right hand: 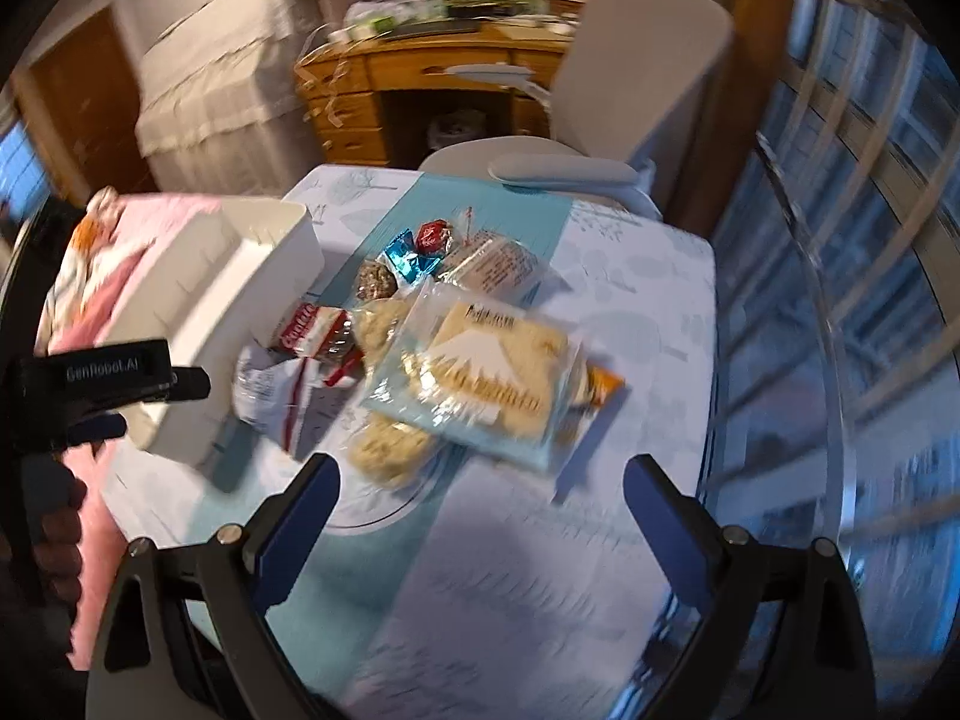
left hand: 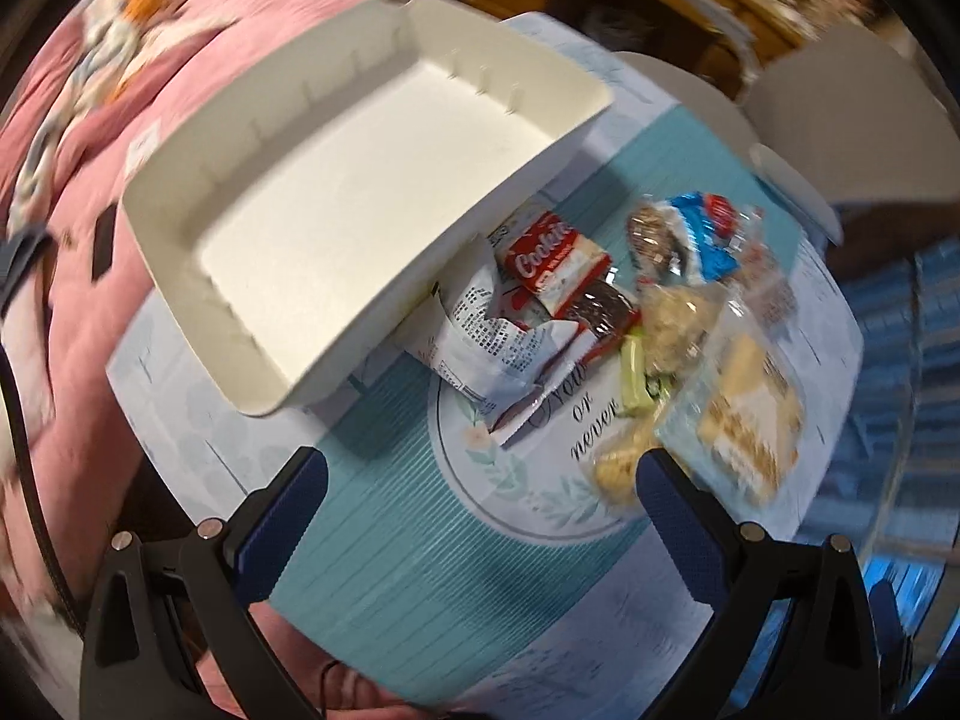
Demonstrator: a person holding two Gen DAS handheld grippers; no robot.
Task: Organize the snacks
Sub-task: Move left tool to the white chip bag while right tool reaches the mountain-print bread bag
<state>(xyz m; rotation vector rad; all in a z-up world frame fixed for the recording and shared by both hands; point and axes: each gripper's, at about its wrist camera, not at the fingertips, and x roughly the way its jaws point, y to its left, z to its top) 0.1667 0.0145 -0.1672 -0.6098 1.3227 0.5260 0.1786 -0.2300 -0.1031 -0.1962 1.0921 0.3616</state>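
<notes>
A white plastic bin point(left hand: 360, 192) with nothing in it sits on the left of a small table; its wall point(right hand: 198, 324) also shows in the right wrist view. Beside it lies a pile of wrapped snacks: a red cookie pack point(left hand: 549, 255), a white crumpled packet point(left hand: 486, 342), a blue wrapper point(left hand: 702, 234) and a large clear pack of pale biscuits point(right hand: 486, 372). My left gripper point(left hand: 480, 480) hovers open above the table, short of the pile. My right gripper point(right hand: 480, 489) is open too, nothing between its fingers, near the biscuit pack. The left tool's body point(right hand: 108, 384) shows at that view's left edge.
The table carries a teal and white cloth point(left hand: 384, 552). Pink bedding point(left hand: 66, 252) lies to the left. A white chair point(right hand: 636, 78) and a wooden dresser point(right hand: 384, 96) stand behind the table. Windows point(right hand: 840, 240) line the right side. A hand point(right hand: 57, 546) grips the left tool.
</notes>
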